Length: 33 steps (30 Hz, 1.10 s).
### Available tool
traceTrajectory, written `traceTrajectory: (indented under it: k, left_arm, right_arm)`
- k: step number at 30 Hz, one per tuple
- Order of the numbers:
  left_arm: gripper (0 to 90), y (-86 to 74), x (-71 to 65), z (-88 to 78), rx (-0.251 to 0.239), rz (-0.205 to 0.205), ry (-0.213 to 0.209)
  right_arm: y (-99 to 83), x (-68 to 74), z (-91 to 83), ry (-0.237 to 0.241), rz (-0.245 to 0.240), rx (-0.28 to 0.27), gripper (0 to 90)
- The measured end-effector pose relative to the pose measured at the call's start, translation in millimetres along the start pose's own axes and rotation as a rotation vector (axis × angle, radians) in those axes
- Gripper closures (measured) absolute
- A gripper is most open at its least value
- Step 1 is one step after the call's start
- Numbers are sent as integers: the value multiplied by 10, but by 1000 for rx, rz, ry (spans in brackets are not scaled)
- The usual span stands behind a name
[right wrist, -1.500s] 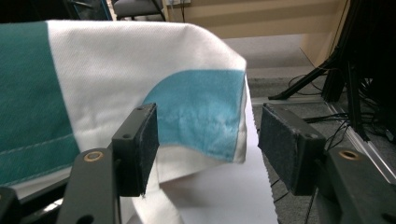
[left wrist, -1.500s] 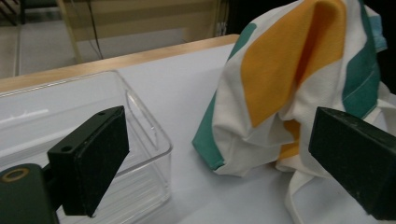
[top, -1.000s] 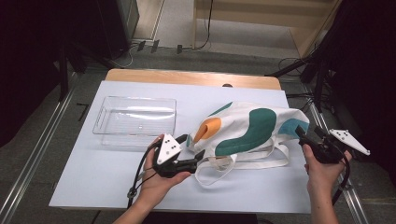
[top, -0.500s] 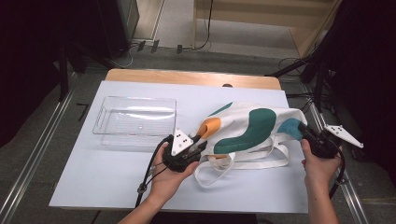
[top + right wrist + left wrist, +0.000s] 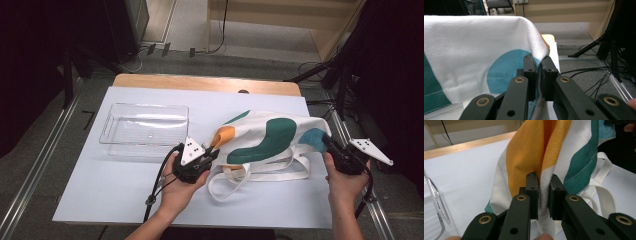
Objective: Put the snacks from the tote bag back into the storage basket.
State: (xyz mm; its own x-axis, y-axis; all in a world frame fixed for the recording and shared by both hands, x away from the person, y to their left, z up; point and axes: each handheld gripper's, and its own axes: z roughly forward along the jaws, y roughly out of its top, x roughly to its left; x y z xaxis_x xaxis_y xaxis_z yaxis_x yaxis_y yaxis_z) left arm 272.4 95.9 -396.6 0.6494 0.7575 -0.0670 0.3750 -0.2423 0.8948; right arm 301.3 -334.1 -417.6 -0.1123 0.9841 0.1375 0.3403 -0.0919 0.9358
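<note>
High view: tote bag [image 5: 272, 142] lies right of centre on the bench [image 5: 100, 190]; left hand-held gripper [image 5: 212, 156] at its left edge, right hand-held gripper [image 5: 326, 141] at its right.
Left gripper view: jaws, just closing, pinch a fabric fold.
Right gripper view: jaws clamp the blue-patch edge.

Dim workroom around a white-topped counter

White counter [image 5: 125, 200] with a bare wooden strip [image 5: 200, 82] along its far edge, lit from above. Grey floor [image 5: 185, 55] beyond the far edge, crossed by loose black cables [image 5: 220, 30]. Pale wooden furniture [image 5: 280, 15] at the far right, more wood panelling at the far left. Black drapes [image 5: 35, 60] closing in the left and right sides. Metal rails [image 5: 37, 170] running along the floor past both side edges. Dark stand legs [image 5: 320, 72] off the far right corner.
</note>
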Motion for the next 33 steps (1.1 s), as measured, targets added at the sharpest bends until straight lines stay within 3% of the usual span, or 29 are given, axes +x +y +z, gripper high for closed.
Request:
traceTrajectory:
  k: [18, 29, 33]
  left_arm:
    - [876, 214, 289, -63, -16, -58, -48]
    - [880, 311, 428, -141, -25, -95, -75]
    - [878, 277, 529, -71, 12, -128, -89]
  right_arm:
    - [113, 152, -573, 39, -34, -105, 883]
    - [196, 315, -993, 92, -23, -155, 884]
    - [161, 370, -1034, 89, -38, -157, 884]
